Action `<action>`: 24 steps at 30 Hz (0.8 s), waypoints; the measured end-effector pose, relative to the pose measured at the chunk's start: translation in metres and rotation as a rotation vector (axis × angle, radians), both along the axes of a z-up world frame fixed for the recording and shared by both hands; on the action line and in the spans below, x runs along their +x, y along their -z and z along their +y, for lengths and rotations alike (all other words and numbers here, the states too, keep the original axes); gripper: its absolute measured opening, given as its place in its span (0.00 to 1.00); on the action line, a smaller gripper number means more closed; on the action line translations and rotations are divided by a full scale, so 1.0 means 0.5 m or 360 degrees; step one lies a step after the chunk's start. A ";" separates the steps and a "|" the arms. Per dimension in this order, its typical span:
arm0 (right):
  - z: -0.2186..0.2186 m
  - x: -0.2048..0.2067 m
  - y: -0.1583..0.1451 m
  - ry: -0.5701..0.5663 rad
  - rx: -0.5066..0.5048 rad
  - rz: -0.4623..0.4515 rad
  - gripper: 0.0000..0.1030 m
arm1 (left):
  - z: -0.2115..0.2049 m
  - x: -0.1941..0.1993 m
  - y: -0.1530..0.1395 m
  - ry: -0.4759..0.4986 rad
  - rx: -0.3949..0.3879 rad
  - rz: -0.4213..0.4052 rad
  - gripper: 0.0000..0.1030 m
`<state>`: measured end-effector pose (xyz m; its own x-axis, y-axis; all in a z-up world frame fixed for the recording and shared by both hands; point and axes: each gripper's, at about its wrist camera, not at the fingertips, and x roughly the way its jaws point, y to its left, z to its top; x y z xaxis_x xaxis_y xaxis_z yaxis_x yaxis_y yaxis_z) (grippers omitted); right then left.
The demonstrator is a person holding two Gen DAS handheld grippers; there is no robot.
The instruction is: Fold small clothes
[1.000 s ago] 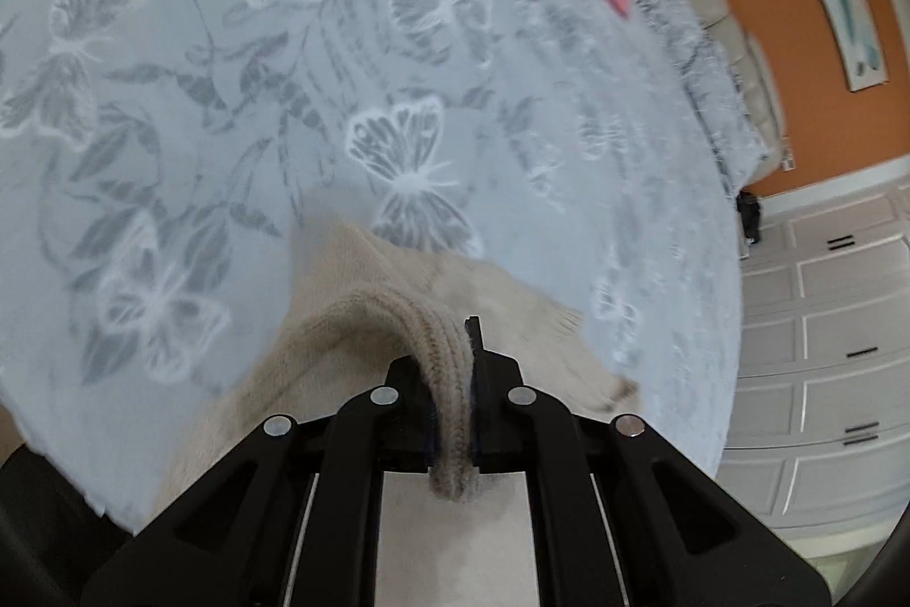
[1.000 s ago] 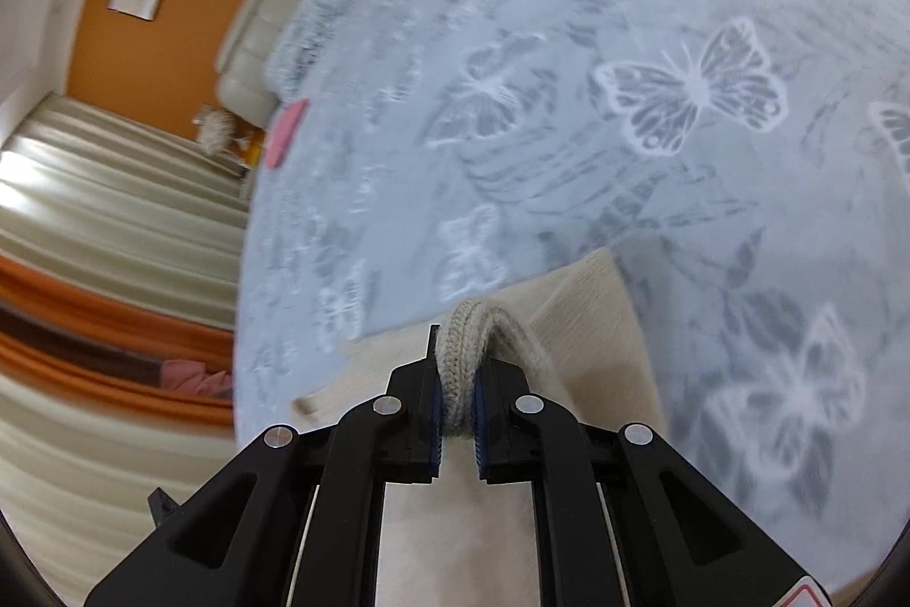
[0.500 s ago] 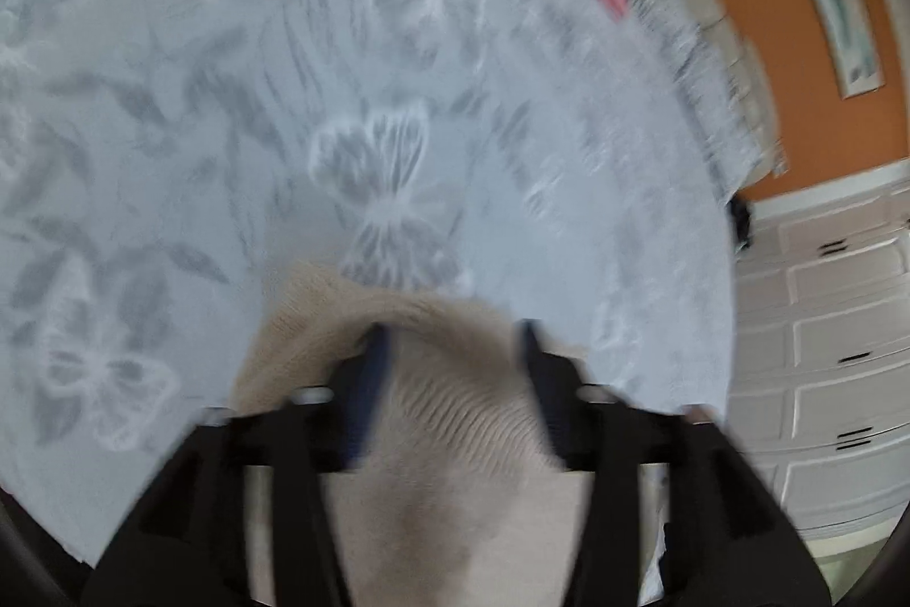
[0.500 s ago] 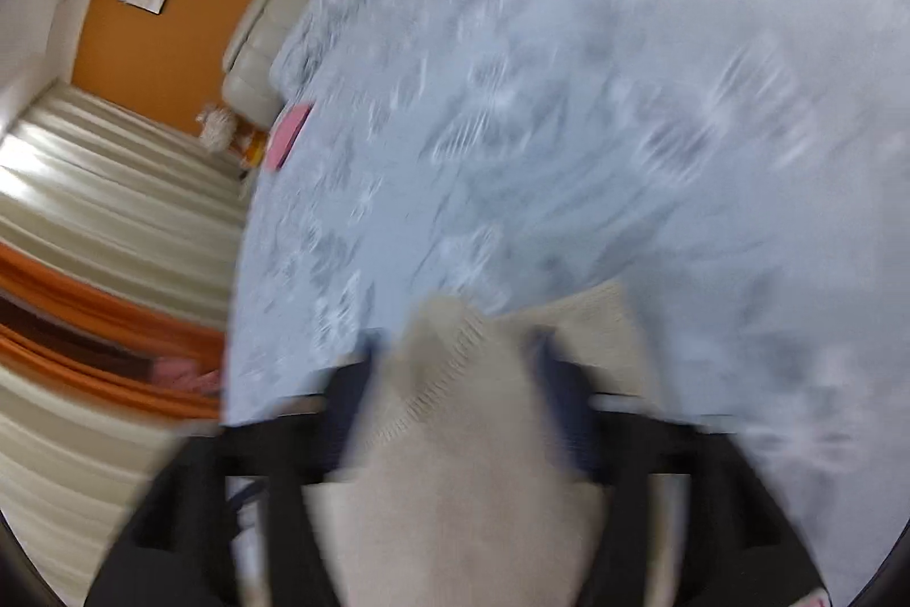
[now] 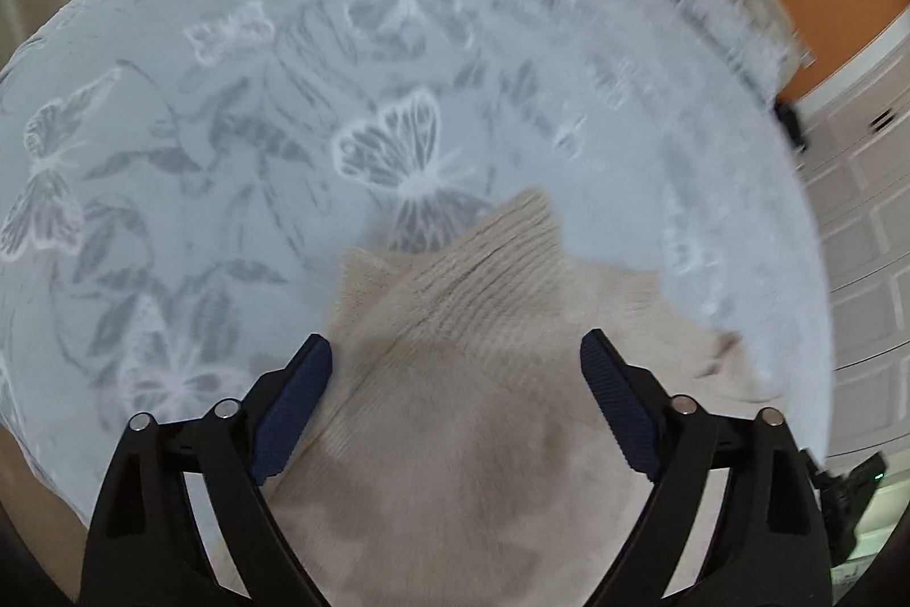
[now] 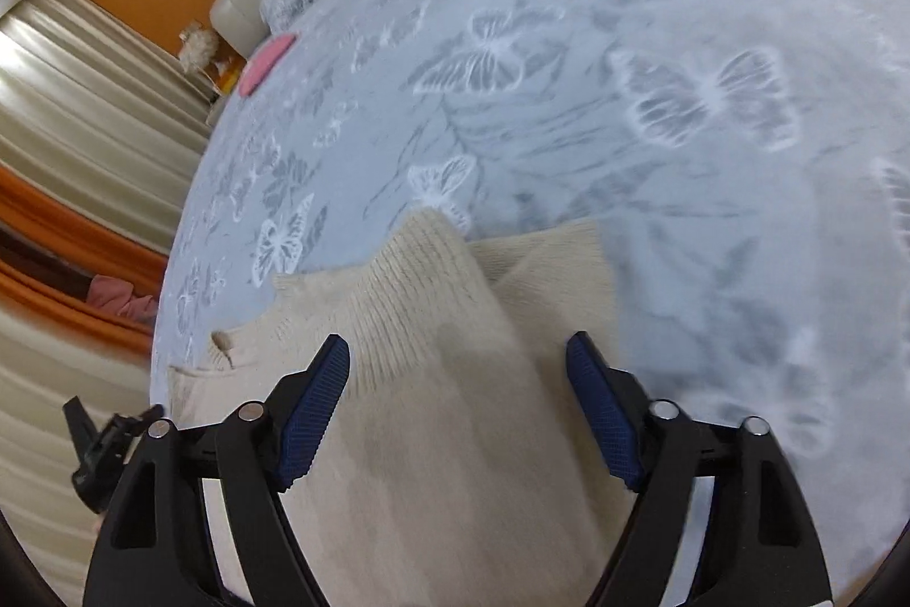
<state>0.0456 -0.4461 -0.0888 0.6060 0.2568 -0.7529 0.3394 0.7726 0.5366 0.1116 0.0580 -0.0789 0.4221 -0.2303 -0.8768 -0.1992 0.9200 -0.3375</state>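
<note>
A butterfly-print bedspread (image 5: pixel 239 140) carries a cream knit garment (image 5: pixel 455 379) at 6 o'clock, partly folded; left gripper (image 5: pixel 455 396) and right gripper (image 6: pixel 458 393) gape empty, further folds likely remain.

Knit garment (image 5: pixel 455 379), cream-beige, ribbed. Lies flat on the butterfly-print bedspread (image 5: pixel 227 123), partly folded: one ribbed layer turned over the body, its pointed corner (image 6: pixel 424 223) aimed toward the bed's far side.

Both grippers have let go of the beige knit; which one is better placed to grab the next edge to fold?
Marginally the right gripper: open over the beige knit, with a clean straight edge just ahead. The left gripper is equally open, but its view is blurrier.
</note>
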 end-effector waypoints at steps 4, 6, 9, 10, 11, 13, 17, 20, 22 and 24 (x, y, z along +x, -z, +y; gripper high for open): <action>0.034 0.019 -0.035 -0.0117 -0.0078 -0.0082 0.08 | 0.000 0.017 -0.002 0.0008 0.0018 0.0024 0.16; 0.029 -0.004 -0.099 -0.0083 -0.0114 -0.0256 0.07 | 0.013 0.013 -0.036 0.0024 -0.0065 -0.0075 0.14; -0.004 0.004 -0.092 -0.0014 -0.0156 -0.0244 0.07 | 0.009 0.025 -0.039 0.0037 0.0010 -0.0080 0.14; -0.013 0.018 -0.062 -0.0011 -0.0165 -0.0149 0.07 | 0.009 0.034 -0.021 0.0032 0.0032 -0.0037 0.14; -0.022 0.038 -0.009 -0.0027 -0.0162 0.0014 0.07 | 0.013 0.042 0.007 0.0011 0.0024 0.0021 0.15; -0.021 0.047 0.034 -0.0041 -0.0161 0.0129 0.07 | 0.026 0.043 0.032 -0.0051 -0.0034 0.0039 0.15; 0.000 0.021 -0.023 -0.0053 -0.0201 -0.0050 0.07 | 0.028 0.030 0.014 -0.0013 -0.0033 -0.0013 0.15; -0.010 0.042 0.007 -0.0084 -0.0313 0.0088 0.07 | 0.026 0.037 0.024 0.0037 0.0036 -0.0005 0.16; -0.028 0.037 0.022 -0.0044 -0.0244 0.0117 0.07 | 0.031 0.040 0.025 0.0000 -0.0009 0.0009 0.16; -0.024 0.030 -0.009 0.0009 -0.0278 0.0114 0.12 | 0.032 0.036 0.009 -0.0014 -0.0025 0.0006 0.17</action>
<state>0.0605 -0.4583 -0.0842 0.5501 0.1152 -0.8271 0.3764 0.8500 0.3687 0.1294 0.0741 -0.0836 0.4207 -0.2403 -0.8748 -0.2087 0.9128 -0.3511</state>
